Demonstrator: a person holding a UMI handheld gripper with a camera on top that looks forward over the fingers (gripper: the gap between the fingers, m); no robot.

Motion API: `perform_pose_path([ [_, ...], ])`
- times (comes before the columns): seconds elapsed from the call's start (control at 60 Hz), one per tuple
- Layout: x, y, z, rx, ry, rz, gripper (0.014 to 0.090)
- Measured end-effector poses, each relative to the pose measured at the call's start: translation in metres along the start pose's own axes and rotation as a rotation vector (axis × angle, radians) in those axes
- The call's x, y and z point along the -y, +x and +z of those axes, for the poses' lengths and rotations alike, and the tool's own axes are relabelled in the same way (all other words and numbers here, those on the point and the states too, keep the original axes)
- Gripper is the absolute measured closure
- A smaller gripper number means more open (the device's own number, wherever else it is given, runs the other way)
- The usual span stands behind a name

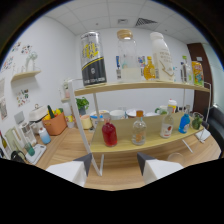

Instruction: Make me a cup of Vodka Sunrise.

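Note:
My gripper (114, 165) is open, its two white fingers with dark tips spread apart and nothing between them. Beyond the fingers stands a two-level wooden shelf (145, 144). On its lower board sit a round bottle of red liquid (109, 133), a clear bottle with an orange cap (139, 129), a clear bottle with a red label (167, 126) and a blue bottle (184, 123). The upper board (135, 85) carries a tall black-and-yellow can (93, 59), a clear glass jar (127, 56), a small orange juice bottle (149, 69) and a tall white bottle (162, 56).
Behind the shelf are cups and bowls (118, 114) and a small green plant (82, 104). An orange pot (54, 123) and a white kettle (36, 113) stand to the left. A rack with glasses (20, 142) is at the near left. A small wall shelf (25, 75) hangs on the left.

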Motion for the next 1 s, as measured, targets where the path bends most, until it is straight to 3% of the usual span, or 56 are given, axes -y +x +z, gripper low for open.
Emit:
perform_pose_path([
  [0.25,0.028,-0.008,0.07,-0.005,0.033,-0.017,0.0207],
  [0.333,0.03,-0.007,0.087,-0.008,0.036,-0.033,0.0245],
  [0.4,0.033,-0.006,0.097,-0.022,0.041,-0.059,0.0318],
  [0.617,0.037,-0.013,0.11,0.002,0.068,-0.097,0.0685],
  [1.0,0.036,-0.009,0.084,0.012,0.073,-0.132,0.0708],
])
